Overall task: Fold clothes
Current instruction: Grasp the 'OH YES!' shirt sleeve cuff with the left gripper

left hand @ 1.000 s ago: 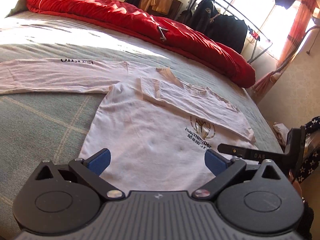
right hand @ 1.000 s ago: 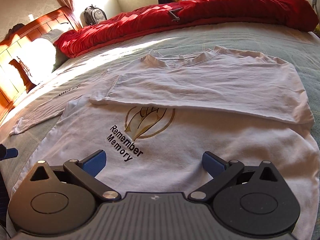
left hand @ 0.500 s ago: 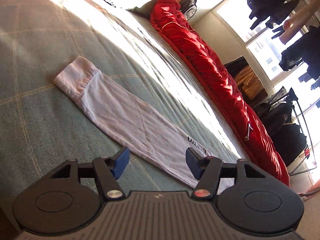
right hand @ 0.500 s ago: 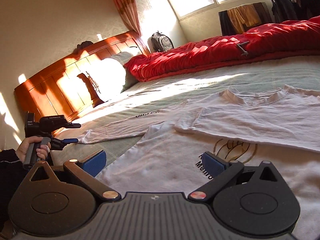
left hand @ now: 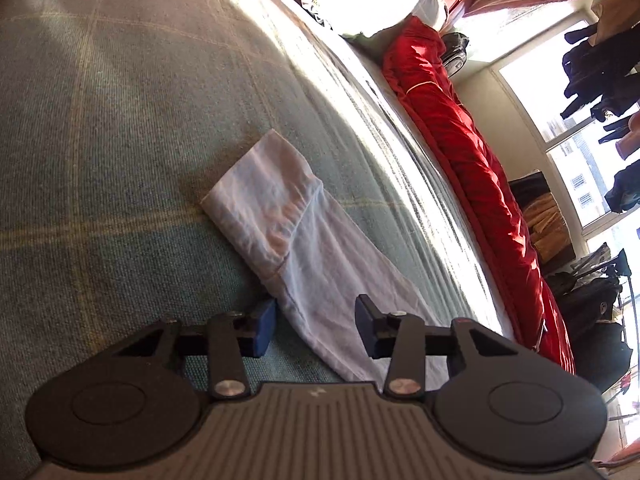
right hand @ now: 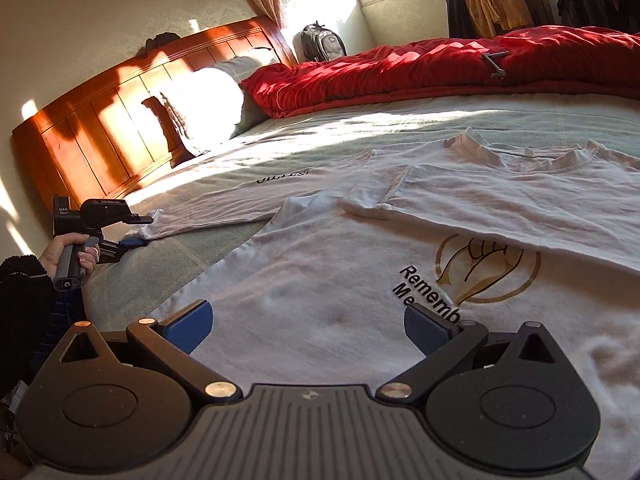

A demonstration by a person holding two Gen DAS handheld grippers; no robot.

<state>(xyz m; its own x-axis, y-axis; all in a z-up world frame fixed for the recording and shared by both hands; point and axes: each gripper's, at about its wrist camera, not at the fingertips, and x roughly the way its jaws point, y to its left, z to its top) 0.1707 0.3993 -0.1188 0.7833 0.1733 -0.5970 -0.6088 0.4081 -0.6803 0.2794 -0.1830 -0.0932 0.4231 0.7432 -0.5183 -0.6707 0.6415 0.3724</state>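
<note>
the wide bed with its pale green checked cover lies ahead of both tools, a rumpled red quilt along its far side beyond them. on the cover, a white long-sleeved cotton shirt with a gold emblem and black lettering is spread flat right under the right hand-held gripper, one sleeve already folded across its chest. that right hand-held gripper points slightly downward over the shirt's lower body, its blue pads spread wide with nothing pinched. the shirt's other long sleeve stretches away to its left, cuff outermost. the left hand-held gripper tilts down at that sleeve near the cuff, rolled to one side; its jaws are closing with the sleeve between them, one pad low on the cover, not yet pressing. a person's hand in a dark fuzzy sleeve grips its upright handle.
</note>
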